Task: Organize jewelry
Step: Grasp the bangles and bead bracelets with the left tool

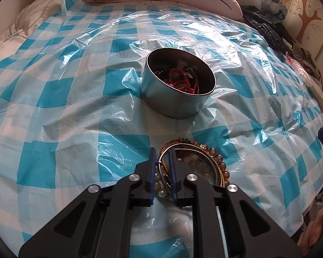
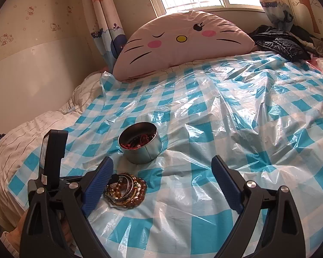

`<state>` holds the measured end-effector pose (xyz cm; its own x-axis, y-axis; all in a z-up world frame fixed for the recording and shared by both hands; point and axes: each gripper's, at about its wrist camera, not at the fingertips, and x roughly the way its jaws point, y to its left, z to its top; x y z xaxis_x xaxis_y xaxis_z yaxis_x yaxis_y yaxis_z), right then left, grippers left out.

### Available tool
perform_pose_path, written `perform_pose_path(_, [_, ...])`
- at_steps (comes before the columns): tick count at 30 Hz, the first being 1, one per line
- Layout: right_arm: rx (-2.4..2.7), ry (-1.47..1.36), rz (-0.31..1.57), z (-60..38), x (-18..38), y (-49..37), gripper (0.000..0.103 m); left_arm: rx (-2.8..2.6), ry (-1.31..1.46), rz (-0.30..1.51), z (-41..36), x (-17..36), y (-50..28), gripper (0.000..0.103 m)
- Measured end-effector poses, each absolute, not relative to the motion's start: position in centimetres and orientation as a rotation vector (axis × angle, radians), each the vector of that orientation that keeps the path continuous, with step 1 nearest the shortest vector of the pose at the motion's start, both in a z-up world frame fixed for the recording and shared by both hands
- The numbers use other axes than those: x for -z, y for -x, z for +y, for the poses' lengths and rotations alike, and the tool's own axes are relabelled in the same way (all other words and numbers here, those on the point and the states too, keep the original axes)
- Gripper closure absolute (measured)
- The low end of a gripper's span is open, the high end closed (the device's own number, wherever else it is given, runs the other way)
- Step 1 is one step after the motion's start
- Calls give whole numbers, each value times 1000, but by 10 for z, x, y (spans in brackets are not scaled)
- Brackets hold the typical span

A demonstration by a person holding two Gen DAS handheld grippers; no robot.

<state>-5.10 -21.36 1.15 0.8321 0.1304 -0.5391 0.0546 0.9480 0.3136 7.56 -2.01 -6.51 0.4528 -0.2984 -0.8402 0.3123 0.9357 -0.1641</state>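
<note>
A round metal tin [image 1: 177, 86] stands on the checked plastic sheet, holding red cords and other jewelry; it also shows in the right wrist view [image 2: 141, 144]. A pile of bangles and bead bracelets [image 1: 202, 163] lies in front of it, also seen in the right wrist view [image 2: 127, 190]. My left gripper [image 1: 162, 157] is down at the pile, its fingers nearly closed around the left rim of the bangles. My right gripper [image 2: 162, 172] is open and empty, hovering right of the pile.
A blue-and-white checked plastic sheet [image 2: 226, 129] covers the bed. A large pink cat-face cushion [image 2: 183, 40] leans at the head. Dark clothes [image 2: 277, 43] are piled at the far right. A white quilt [image 2: 21, 137] lies at the left edge.
</note>
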Motion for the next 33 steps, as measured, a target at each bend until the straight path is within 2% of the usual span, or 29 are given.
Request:
perform_pose_path(11, [-43, -339, 593, -216, -11, 50, 14, 434, 118, 918, 0, 38, -62, 97])
perform_pose_path(16, [-42, -335, 594, -215, -11, 50, 14, 336, 105, 1001, 7, 54, -71, 97])
perform_pose_path(20, [-44, -335, 594, -215, -10, 50, 14, 360, 113, 940, 9, 44, -65, 97])
perform_pose_path(28, [-73, -307, 627, -207, -7, 47, 14, 460, 384, 892, 41, 35, -67, 97])
perform_pose_path(33, [-132, -266, 696, -193, 1, 35, 14, 386, 401, 904, 52, 41, -71, 97])
